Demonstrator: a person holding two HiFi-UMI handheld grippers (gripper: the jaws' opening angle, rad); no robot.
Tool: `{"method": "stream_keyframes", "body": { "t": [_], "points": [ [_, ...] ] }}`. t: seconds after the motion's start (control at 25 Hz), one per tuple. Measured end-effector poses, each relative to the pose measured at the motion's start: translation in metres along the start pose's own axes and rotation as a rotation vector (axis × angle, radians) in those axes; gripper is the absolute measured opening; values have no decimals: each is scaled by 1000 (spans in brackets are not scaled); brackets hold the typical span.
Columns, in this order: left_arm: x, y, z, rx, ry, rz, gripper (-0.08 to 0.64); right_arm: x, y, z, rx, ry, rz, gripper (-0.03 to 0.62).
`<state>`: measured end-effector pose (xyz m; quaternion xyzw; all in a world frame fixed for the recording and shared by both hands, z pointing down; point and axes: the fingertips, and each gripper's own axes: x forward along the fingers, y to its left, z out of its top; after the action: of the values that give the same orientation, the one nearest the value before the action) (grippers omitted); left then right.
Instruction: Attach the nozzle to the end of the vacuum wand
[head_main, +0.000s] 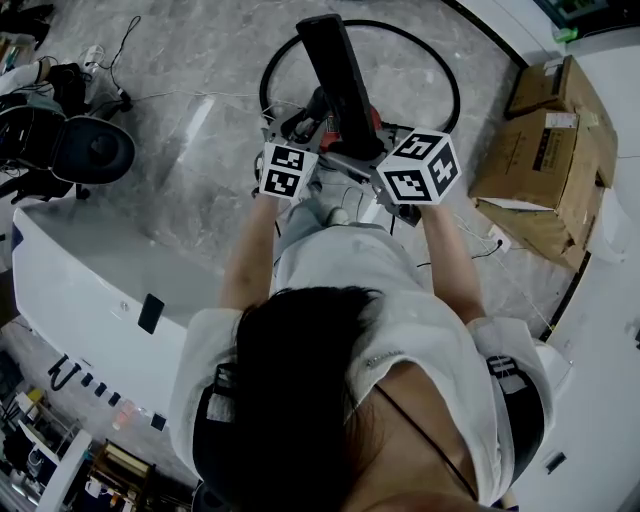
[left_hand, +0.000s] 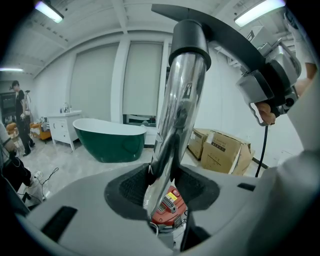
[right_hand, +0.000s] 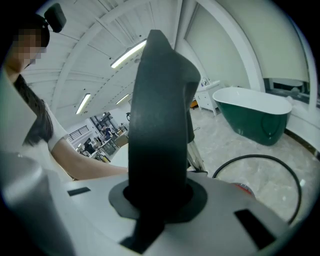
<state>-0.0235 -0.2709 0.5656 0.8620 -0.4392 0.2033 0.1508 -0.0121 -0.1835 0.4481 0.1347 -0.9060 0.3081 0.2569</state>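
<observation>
I see the matte black, flat plastic nozzle standing upright, clamped between the jaws of my right hand-held gripper. Its round grey collar sits on the top end of the shiny chrome wand tube. My left hand-held gripper grips this tube lower down, above the red vacuum body.

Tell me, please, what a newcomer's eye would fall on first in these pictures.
The long black nozzle stands up at the centre of the head view, clamped in the right tool. The left tool grips the shiny chrome wand. Behind, left of the wand, a dark green bathtub stands on the floor.
</observation>
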Motion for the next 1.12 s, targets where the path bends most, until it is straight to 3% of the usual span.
{"method": "stream_keyframes", "body": {
  "t": [0.4,1.12],
  "points": [
    [0,-1,-1,2,-2,-7,161,3,-3,-5,-93,-4,-92,54],
    [7,-3,3,21,1,-42,161,6,-19,-6,-158,-81,-200,54]
  ]
}}
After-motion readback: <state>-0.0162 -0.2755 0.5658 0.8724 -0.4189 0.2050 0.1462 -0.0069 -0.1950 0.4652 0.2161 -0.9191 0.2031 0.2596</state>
